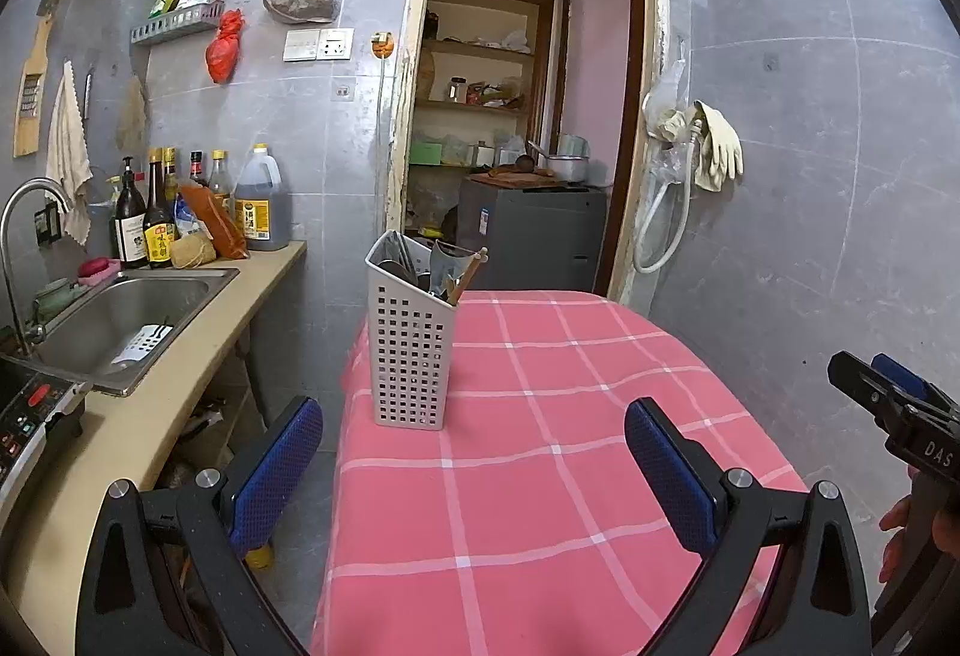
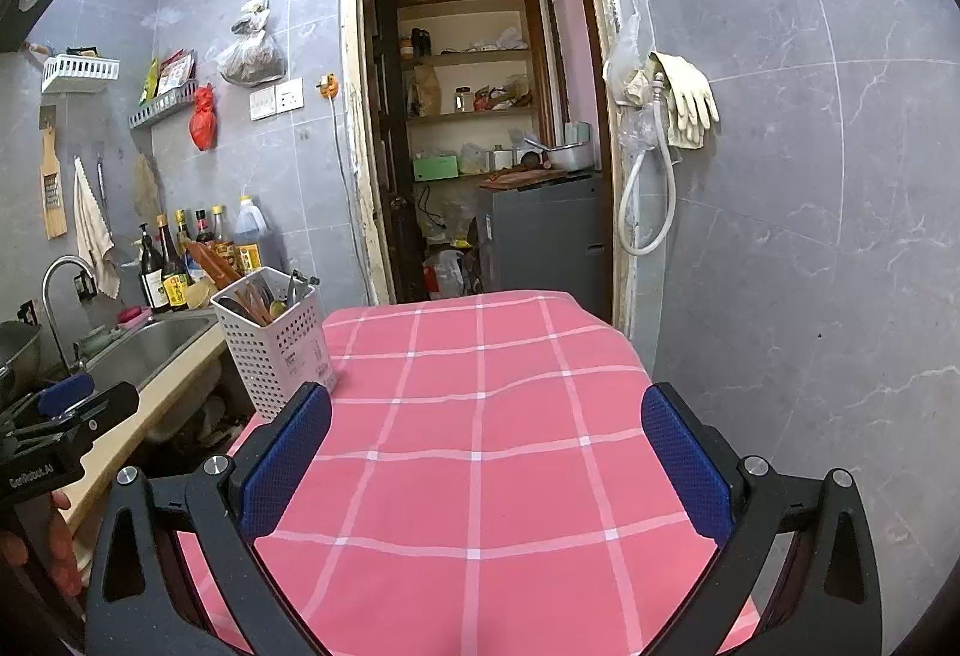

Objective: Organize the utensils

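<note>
— Standing that near the table's corner, the white utensil caddy [image 1: 410, 341] worries me; it's tall and narrow, so a sideways nudge from either claw could tip it off the pink checked cloth [image 2: 480, 446] toward the sink [image 1: 129, 323]

— Both are spread wide with nothing in them, left gripper [image 1: 474, 467] facing the caddy, right gripper [image 2: 486, 452] over bare cloth

— Any writing?

— "DAS" on the right tool seen from the left, "GenRobot.AI" on the left one. Bottle labels [image 1: 157, 240] are too small to read
</note>
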`<state>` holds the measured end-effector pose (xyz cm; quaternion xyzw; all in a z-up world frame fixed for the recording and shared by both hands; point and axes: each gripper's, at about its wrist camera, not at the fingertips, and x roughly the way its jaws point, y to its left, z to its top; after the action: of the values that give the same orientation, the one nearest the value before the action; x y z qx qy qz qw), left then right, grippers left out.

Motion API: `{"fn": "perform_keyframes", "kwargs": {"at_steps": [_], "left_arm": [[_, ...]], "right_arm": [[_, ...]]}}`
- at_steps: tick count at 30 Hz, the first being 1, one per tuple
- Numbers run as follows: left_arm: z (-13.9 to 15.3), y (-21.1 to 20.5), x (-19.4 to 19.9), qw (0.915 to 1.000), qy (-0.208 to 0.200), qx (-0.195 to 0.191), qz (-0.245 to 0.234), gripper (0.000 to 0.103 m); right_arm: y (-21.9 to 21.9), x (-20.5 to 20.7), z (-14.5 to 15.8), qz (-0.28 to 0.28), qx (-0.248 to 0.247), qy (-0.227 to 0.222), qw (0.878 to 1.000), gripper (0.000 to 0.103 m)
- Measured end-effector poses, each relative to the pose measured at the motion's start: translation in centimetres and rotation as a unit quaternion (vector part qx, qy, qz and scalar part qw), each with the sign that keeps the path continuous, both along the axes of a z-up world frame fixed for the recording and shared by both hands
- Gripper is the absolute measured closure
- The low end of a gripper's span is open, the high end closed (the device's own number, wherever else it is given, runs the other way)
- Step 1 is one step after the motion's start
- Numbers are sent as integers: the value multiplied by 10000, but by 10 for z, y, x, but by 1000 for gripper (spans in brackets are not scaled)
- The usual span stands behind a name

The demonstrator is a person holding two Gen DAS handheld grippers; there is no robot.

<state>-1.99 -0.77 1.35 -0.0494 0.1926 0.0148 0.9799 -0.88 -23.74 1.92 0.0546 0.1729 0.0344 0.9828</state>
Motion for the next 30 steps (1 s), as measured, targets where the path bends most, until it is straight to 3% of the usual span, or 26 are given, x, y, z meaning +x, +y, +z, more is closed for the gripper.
{"fn": "perform_keyframes", "kwargs": {"at_steps": [30], "left_arm": [[-2,-2,-1,10000,42,43,-35,1]], "right_arm": [[4,-6,-2,26,10,22,10000,1]]}}
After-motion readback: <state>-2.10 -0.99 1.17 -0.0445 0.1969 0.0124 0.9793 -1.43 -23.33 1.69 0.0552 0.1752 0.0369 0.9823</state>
